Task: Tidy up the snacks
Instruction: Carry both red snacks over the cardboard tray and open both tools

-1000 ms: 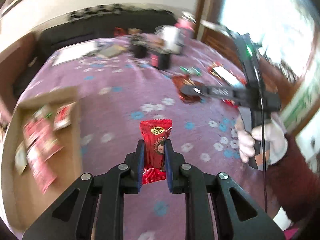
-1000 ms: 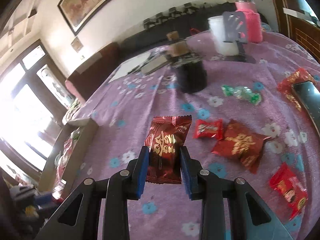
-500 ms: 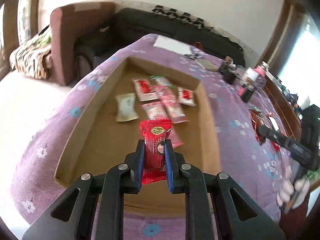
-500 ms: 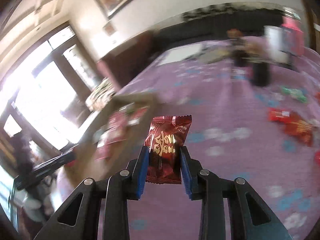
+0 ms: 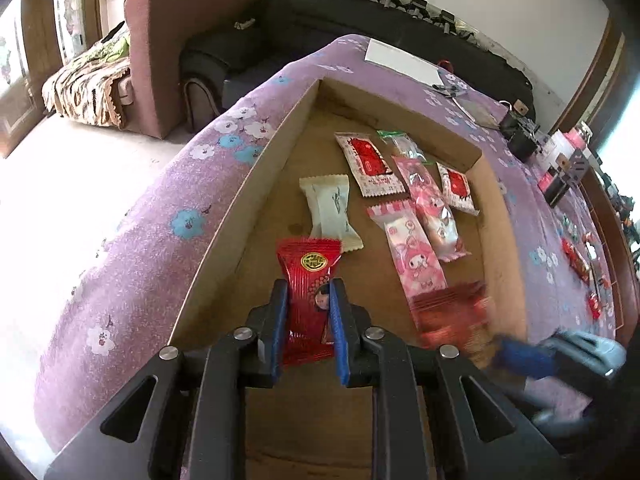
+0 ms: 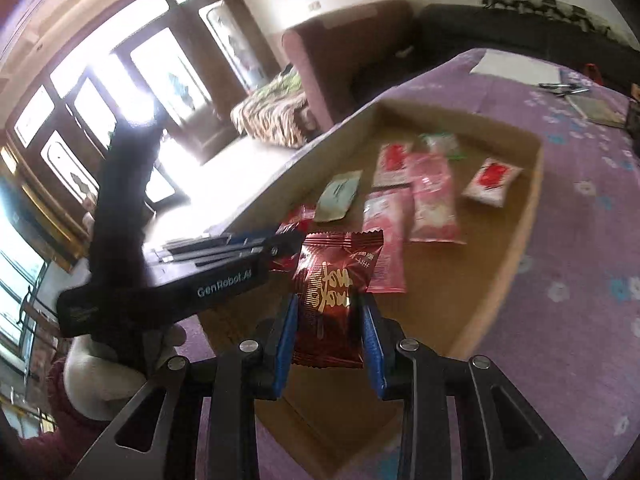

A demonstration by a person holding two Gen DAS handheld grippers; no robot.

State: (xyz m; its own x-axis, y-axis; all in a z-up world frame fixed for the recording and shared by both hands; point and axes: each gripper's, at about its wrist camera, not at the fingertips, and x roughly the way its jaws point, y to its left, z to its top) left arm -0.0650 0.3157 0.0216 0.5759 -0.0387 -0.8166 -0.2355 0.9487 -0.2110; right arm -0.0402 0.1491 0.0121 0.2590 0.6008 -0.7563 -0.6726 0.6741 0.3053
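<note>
My left gripper (image 5: 308,300) is shut on a bright red snack packet (image 5: 306,280) and holds it over the near left part of a shallow cardboard box (image 5: 240,216). My right gripper (image 6: 330,320) is shut on a dark red snack packet (image 6: 332,284) over the box's near edge (image 6: 496,292). It appears blurred in the left wrist view (image 5: 528,356) at the right. The left gripper shows in the right wrist view (image 6: 280,240), just left of mine. Several snacks lie in the box: a white packet (image 5: 330,210), pink packets (image 5: 420,252) and red-and-white packets (image 5: 368,164).
The box sits on a purple flowered cloth (image 5: 168,208). Loose red snacks (image 5: 576,260) lie on the cloth at the far right, with dark jars and a pink bottle (image 5: 560,152) behind. White paper (image 5: 400,60) lies at the far end. A sofa (image 5: 192,40) stands beyond the table.
Both grippers have swung from the loose snacks over to the cardboard box, each still holding its packet. The right gripper has come in close beside the left one.
</note>
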